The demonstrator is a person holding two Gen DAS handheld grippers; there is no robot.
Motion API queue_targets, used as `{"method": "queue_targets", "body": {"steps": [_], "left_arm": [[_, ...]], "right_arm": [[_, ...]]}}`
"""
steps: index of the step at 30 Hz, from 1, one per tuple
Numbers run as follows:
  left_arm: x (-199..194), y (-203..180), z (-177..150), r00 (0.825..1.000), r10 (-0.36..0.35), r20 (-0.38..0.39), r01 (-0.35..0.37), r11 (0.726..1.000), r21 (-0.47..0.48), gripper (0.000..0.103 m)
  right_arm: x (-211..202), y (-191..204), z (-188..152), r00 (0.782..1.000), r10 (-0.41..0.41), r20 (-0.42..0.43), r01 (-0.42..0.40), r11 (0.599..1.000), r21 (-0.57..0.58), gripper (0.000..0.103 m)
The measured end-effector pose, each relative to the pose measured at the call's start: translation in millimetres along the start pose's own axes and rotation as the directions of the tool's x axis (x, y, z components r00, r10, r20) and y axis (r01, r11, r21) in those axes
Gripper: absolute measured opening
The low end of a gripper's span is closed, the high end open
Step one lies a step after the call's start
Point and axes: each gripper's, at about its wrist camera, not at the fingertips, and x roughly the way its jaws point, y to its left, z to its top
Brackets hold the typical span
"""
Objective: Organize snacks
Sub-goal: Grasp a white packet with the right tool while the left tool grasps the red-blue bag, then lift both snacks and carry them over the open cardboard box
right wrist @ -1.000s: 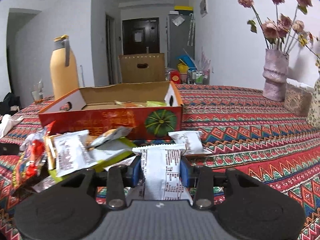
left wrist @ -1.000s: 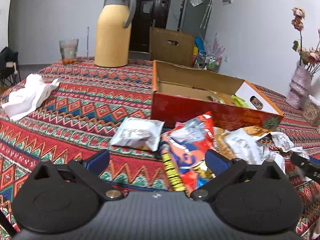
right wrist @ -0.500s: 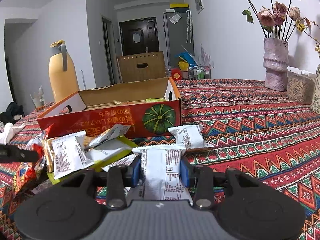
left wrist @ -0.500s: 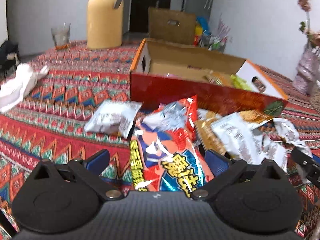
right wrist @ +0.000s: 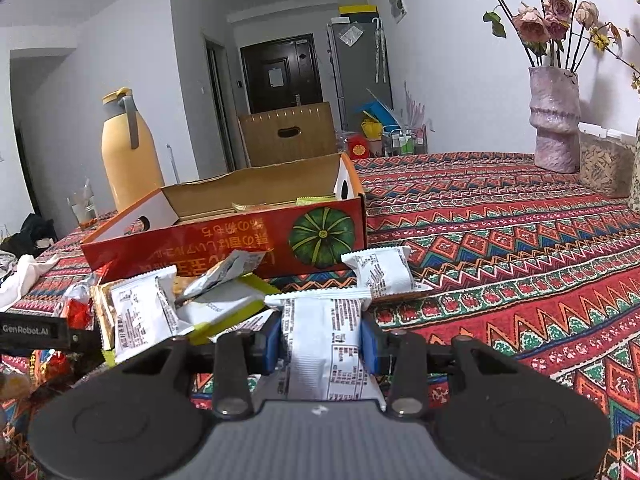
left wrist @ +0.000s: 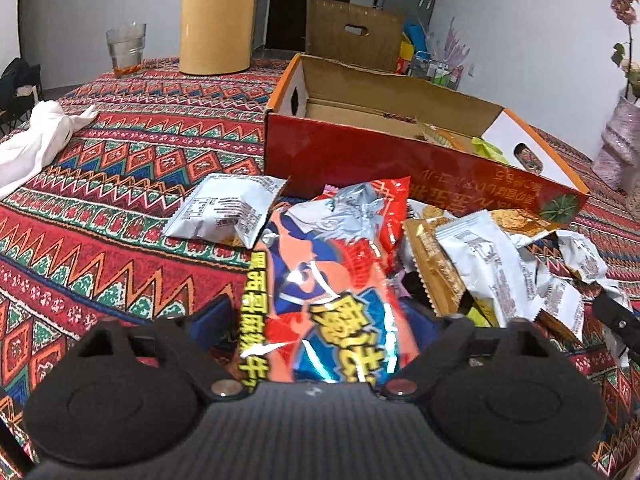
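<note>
- My left gripper (left wrist: pixel 320 316) has the big orange snack bag (left wrist: pixel 324 280) between its blue pads, and its jaws are closing around it; I can't yet see the pads pressing into the bag.
- My right gripper (right wrist: pixel 324 342) is clamped on a white snack packet (right wrist: pixel 326 344), both blue pads squeezing its sides.
- The orange bag lies at the near edge of a heap of loose snacks (left wrist: pixel 492 264), white and golden wrappers piled just in front of the red cardboard box (left wrist: pixel 400 160).
- One white packet (left wrist: pixel 224 212) lies apart from the heap on its left in the left view; another small white one (right wrist: pixel 380 268) sits by the box corner with the green pumpkin print.
- The box is open at the top, and a few yellow and green packets already lie inside it at its far end.
- Everything rests on a tablecloth (right wrist: pixel 520 248) patterned in red, green and blue zigzags and diamonds.
- Farther off on the table stand a tall yellow thermos (right wrist: pixel 128 152) and a drinking glass (left wrist: pixel 125 46), with a crumpled white cloth (left wrist: pixel 36 140) near the left edge.
- A pale purple vase (right wrist: pixel 554 120) of dried roses stands by the white wall.
- Beyond the table I see a brown carton (right wrist: pixel 288 132), a dark door (right wrist: pixel 280 72) and a grey fridge (right wrist: pixel 356 68).
</note>
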Motion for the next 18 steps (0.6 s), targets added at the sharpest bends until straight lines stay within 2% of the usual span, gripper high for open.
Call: {"method": "queue_targets", "body": {"steps": [5, 18], "left_arm": [[-7, -2, -4, 0.999, -0.033, 0.017, 0.033, 0.999, 0.01, 0.068], [-32, -2, -7, 0.996, -0.05, 0.078, 0.047, 0.998, 0.039, 0.066]], "right_arm": [[1, 0, 0, 1.0, -0.003, -0.003, 0.003, 1.0, 0.001, 0.039], [-3, 4, -1, 1.0, -0.021, 0.016, 0.021, 1.0, -0.023, 0.039]]}}
